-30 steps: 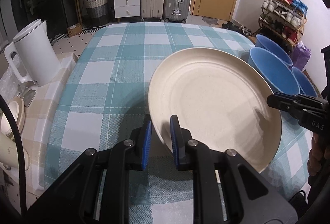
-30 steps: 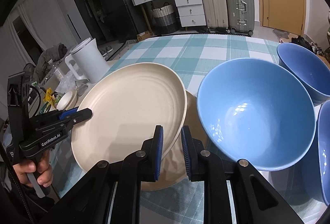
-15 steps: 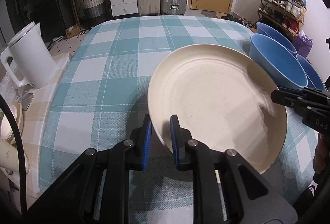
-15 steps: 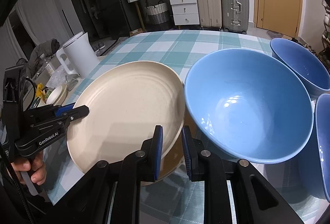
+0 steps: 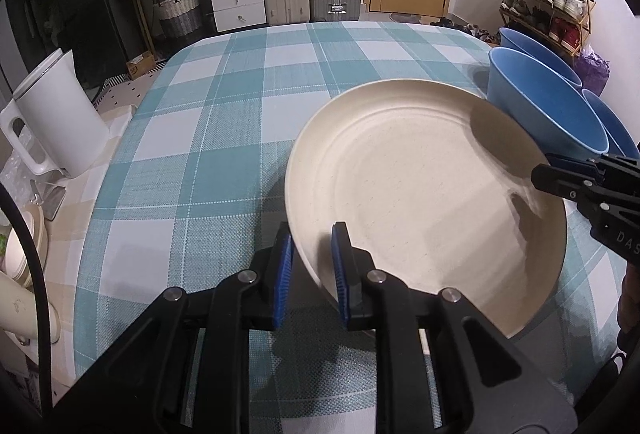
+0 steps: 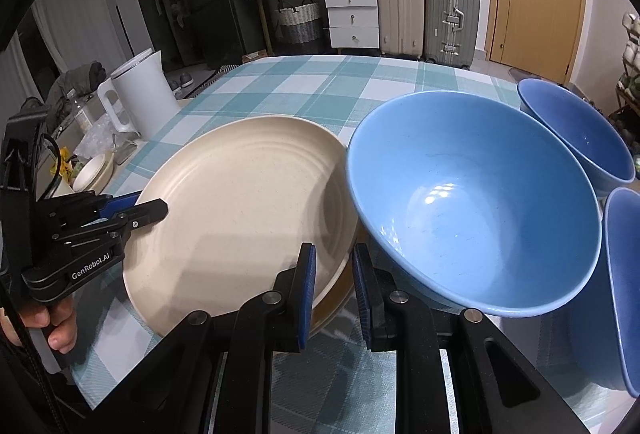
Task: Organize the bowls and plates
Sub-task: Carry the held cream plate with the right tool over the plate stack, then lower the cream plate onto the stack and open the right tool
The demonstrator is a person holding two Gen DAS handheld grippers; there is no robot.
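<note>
While clamped: plate [image 5: 420, 194] btwn both grippers.

"GenRobot.AI" is printed on the left gripper [image 6: 150, 208]; "DAS" on the right gripper [image 5: 540, 180].

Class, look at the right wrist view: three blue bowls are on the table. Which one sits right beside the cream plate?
The big middle blue bowl: its rim meets the cream plate. The far bowl and the right-edge bowl lie beyond it.

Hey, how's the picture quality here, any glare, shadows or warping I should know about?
Left wrist view: heavy fisheye bending with dark corners, soft shadows on the cream plate. Right wrist view: same warping, small ceiling-light glare inside the nearest blue bowl, everything reasonably sharp.
</note>
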